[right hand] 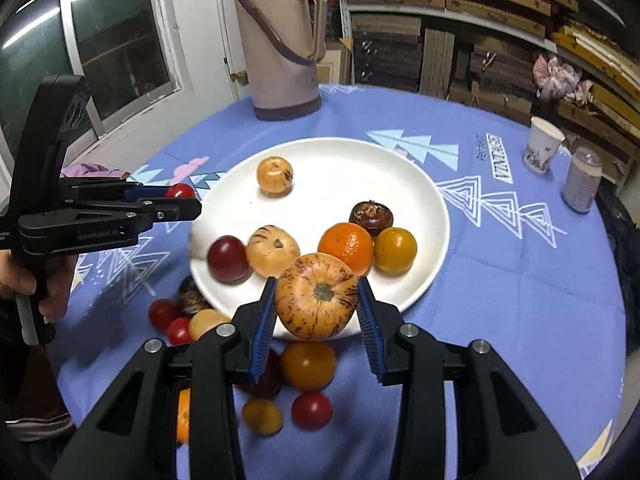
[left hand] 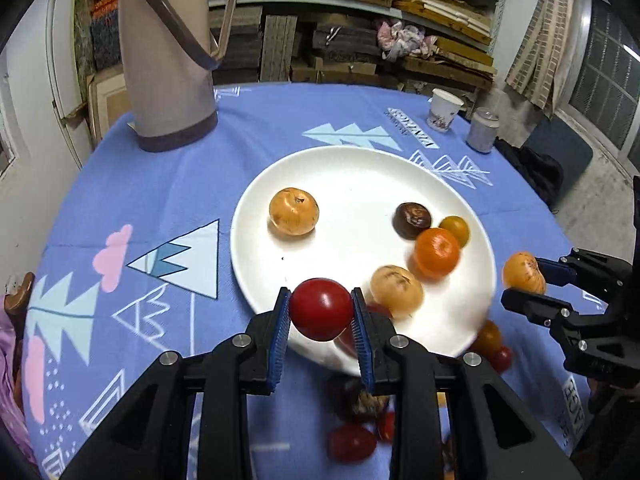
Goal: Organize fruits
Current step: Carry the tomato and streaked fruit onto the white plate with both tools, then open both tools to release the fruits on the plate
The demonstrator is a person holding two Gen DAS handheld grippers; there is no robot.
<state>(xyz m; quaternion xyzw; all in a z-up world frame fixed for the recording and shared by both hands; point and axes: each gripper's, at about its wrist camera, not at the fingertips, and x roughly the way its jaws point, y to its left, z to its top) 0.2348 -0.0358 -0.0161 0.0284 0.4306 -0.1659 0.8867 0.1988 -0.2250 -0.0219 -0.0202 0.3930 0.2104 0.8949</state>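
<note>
Between the ribbed blue pads of the left tool (left hand: 321,312) sits a smooth, glossy red tomato (left hand: 321,309), clamped from both sides; it is nearly round, with no clear long axis, and its stem end cannot be made out. It hangs over the 6 o'clock rim of the white plate (left hand: 344,172). The right tool (right hand: 318,308) is closed on a speckled orange fruit (right hand: 316,295), round and slightly flattened, its skin streaked with purple and its green stem scar facing the camera; it too hangs above the near rim of the plate.

On the glazed, round plate lie a pale orange fruit (right hand: 274,175) toward 11 o'clock, a wrinkled dark brown one (right hand: 371,216) toward 3 o'clock, a dimpled mandarin (right hand: 346,245), a yellow tomato (right hand: 395,250), a striped pale fruit (right hand: 273,250) and a dark red plum (right hand: 227,259).

More small fruits (right hand: 308,364) lie on the blue printed cloth of the tabletop (right hand: 500,280) at 6 o'clock of the plate, blurred and partly hidden behind the black tool arms. At 12 o'clock stands a beige plastic thermos (right hand: 282,40); at 2 o'clock a paper cup (right hand: 542,144) and a small lidded jar (right hand: 582,180). A hand (right hand: 24,280) at the left edge is cut off
</note>
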